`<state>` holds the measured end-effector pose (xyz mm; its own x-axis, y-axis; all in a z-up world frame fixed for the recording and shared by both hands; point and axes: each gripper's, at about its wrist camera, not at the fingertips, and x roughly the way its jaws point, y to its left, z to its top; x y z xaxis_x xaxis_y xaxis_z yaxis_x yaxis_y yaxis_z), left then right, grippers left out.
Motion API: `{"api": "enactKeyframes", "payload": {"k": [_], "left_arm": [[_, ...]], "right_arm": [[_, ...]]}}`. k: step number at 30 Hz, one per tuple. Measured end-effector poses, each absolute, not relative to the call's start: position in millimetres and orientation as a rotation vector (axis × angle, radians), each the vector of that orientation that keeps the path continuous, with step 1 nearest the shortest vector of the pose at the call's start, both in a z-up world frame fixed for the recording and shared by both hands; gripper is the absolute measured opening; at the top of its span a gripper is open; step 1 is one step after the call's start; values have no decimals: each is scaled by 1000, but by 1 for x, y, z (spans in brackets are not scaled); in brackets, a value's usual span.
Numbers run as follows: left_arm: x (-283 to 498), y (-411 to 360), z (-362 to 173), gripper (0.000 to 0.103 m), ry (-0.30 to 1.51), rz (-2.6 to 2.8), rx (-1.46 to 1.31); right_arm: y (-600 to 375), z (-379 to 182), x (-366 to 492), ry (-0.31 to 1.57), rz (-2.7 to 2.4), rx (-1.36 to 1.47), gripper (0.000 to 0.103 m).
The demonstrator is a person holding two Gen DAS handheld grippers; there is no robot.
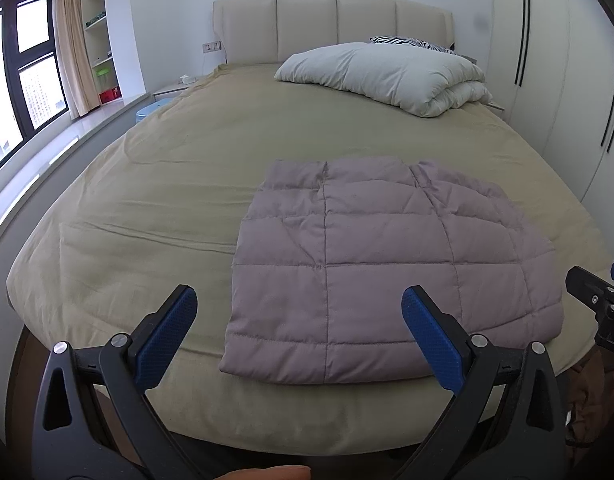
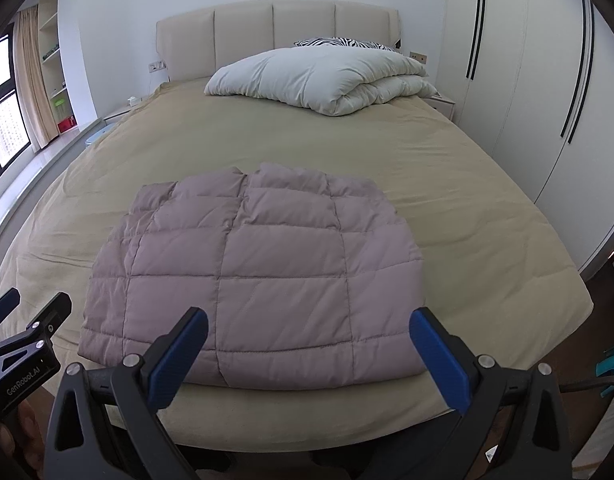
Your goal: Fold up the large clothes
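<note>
A mauve quilted puffer garment (image 1: pixel 379 264) lies folded into a flat rectangle near the foot of the bed; it also shows in the right wrist view (image 2: pixel 251 276). My left gripper (image 1: pixel 299 300) is open and empty, held above the bed's foot edge just short of the garment's near left corner. My right gripper (image 2: pixel 309 322) is open and empty, held just short of the garment's near edge. The right gripper also shows at the right edge of the left wrist view (image 1: pixel 599 296); the left gripper shows at the left edge of the right wrist view (image 2: pixel 23 332).
The bed has a tan sheet (image 1: pixel 155 184). A folded white duvet (image 1: pixel 387 72) and a zebra pillow (image 1: pixel 411 42) lie by the headboard. White wardrobes (image 2: pixel 547 80) stand on the right, a window ledge (image 1: pixel 47 148) on the left.
</note>
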<state>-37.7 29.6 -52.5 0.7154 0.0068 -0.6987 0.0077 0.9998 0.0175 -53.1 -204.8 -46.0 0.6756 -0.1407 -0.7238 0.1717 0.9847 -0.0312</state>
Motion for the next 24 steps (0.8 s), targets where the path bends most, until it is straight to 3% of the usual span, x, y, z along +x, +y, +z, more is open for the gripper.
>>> {"api": "enactKeyframes", "payload": {"k": [24], "left_arm": [[-24, 31, -70, 103, 808, 16, 26]], "right_arm": [[-198, -58, -49, 845, -181, 32, 103]]}}
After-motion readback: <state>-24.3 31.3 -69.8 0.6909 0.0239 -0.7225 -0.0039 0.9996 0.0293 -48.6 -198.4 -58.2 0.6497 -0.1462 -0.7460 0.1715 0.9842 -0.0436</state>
